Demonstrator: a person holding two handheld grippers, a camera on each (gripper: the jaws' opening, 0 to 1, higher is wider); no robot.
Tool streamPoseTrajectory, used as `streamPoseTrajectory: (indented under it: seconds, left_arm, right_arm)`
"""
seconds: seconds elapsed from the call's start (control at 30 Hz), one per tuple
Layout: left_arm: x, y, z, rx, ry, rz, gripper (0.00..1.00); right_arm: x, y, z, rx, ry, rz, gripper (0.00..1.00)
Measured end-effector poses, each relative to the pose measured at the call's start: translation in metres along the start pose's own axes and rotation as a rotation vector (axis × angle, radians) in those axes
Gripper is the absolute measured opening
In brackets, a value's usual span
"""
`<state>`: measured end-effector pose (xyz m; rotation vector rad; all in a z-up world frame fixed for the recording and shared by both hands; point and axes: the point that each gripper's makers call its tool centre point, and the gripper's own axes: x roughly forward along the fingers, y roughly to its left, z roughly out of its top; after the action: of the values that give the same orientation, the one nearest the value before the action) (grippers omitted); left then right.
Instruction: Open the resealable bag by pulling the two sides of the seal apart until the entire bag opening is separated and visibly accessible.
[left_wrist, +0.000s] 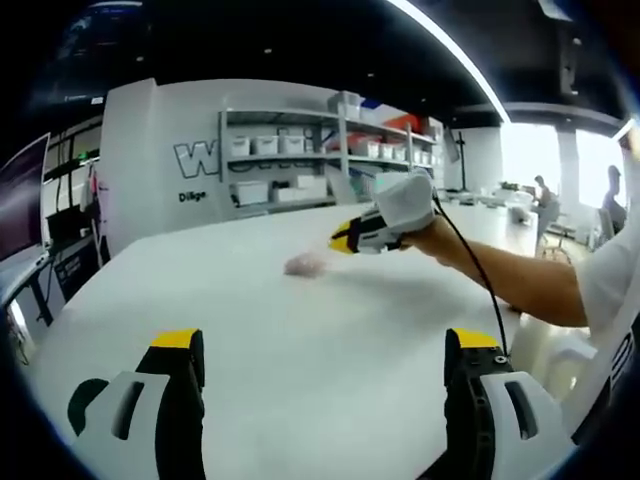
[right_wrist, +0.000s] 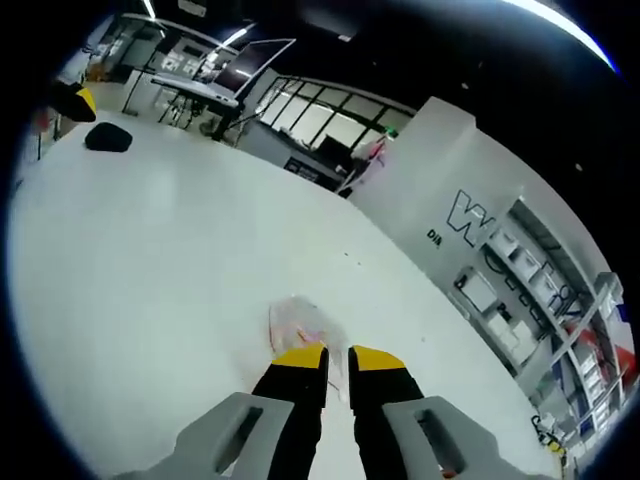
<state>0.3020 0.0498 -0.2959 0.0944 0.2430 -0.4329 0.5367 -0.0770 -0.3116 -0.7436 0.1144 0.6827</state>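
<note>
I am working over a broad white table (left_wrist: 300, 350) that is taking up most of both views. Behind it a white wall with dark lettering (left_wrist: 195, 155) is standing, and beside that a rack of shelves (left_wrist: 320, 150) is carrying pale bins. In the right gripper view, a black lump (right_wrist: 108, 137) is lying on the far end of the table, too small for me to tell what it is.

I am holding my left gripper (left_wrist: 325, 375) above the near part of the table with its two yellow-tipped jaws standing wide apart and nothing between them. It is well apart from the bag.

My right gripper (right_wrist: 337, 358) is reaching out over the middle of the table; in the left gripper view I am seeing it from the side, my hand (left_wrist: 405, 205) wrapped around it and a black cable trailing back along my forearm. Its jaws are standing close together with only a thin gap between the yellow tips. Those tips are sitting right at the near edge of the bag, and I cannot tell whether they are pinching any of the plastic.

The resealable bag (right_wrist: 300, 325) is lying flat on the table, clear and crinkled with a faint pinkish tint, just ahead of my right gripper. In the left gripper view it is showing as a small blurred pale patch (left_wrist: 303, 264) on the table below that gripper's tip.
</note>
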Motion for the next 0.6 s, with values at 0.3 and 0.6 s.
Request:
streamPoseTrajectory:
  seconds: [0.3, 0.6]
  left_arm:
    - [0.001, -0.002, 0.000, 0.000, -0.001, -0.006, 0.99]
    - [0.002, -0.003, 0.000, 0.002, 0.002, -0.008, 0.99]
  right_arm:
    - [-0.001, 0.004, -0.005, 0.065, -0.009, 0.016, 0.12]
    - [-0.009, 0.016, -0.008, 0.199, -0.034, 0.044, 0.34]
